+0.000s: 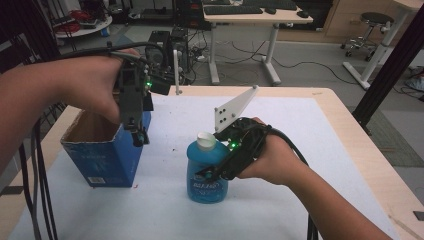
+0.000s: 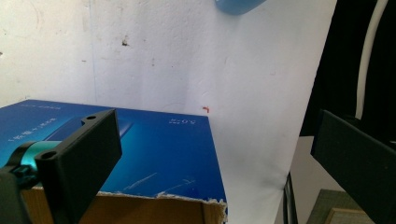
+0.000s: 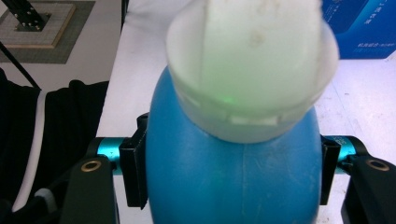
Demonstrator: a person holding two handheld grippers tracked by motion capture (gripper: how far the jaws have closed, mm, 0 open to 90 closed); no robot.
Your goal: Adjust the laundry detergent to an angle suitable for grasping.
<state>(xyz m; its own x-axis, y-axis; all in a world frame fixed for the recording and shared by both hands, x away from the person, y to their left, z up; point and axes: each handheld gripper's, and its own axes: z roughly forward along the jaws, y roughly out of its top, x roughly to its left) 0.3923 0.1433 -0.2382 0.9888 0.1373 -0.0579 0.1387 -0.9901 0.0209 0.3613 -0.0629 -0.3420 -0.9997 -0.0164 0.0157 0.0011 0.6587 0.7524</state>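
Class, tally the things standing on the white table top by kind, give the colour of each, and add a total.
Blue bottle with white cap: 1
Blue cardboard box, open at the top: 1
Total: 2

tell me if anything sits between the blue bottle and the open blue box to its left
Nothing visible on the white mat between them. The blue bottle stands upright between the right gripper jaws; the blue box is open-topped, but the left gripper hangs open over its right edge and could crowd the way in.
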